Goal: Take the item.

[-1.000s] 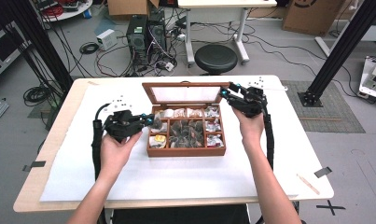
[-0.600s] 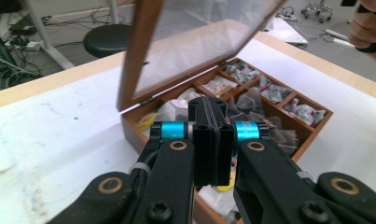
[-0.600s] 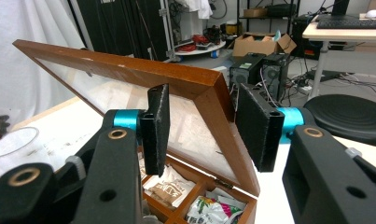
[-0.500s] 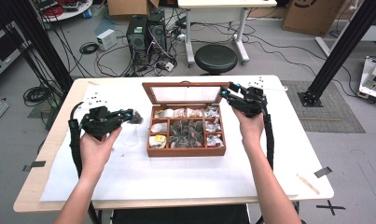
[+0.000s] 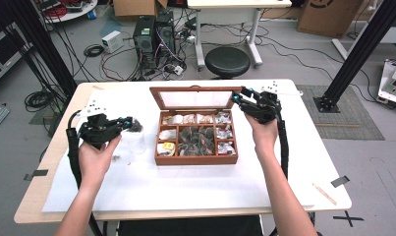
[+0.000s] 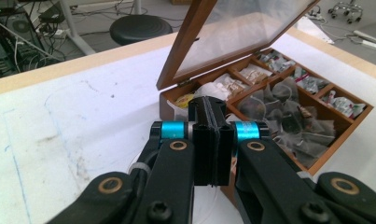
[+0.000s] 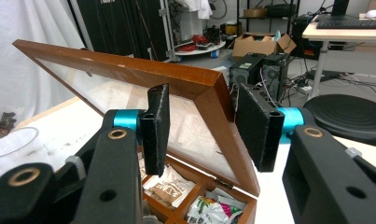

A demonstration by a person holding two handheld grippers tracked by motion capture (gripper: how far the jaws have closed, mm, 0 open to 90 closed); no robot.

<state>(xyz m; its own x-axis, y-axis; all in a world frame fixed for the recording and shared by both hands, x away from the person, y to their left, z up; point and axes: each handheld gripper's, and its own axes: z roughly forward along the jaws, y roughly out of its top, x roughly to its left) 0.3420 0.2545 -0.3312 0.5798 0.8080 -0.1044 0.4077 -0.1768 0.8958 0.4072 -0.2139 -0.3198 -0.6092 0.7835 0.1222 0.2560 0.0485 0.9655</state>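
A wooden tea box (image 5: 195,160) stands mid-table with its glass lid (image 5: 195,99) raised, and its compartments hold tea bags and packets. My right gripper (image 5: 236,98) is at the lid's far right corner. In the right gripper view its jaws (image 7: 204,126) close over the lid's wooden frame (image 7: 129,70). My left gripper (image 5: 126,121) is left of the box, above a clear plastic cup (image 5: 131,142). Its jaws (image 6: 208,135) are pressed together, and a dark tea bag (image 5: 135,127) hangs at their tips over the cup.
A white sheet (image 5: 185,191) covers the tabletop. The cup (image 7: 13,144) stands a hand's width left of the box (image 6: 349,133). A round black stool (image 5: 227,61), computer towers and loose cables are on the floor behind the table.
My left gripper has moved left, from the box's left side to above the clear cup. The right gripper has stayed at the lid.
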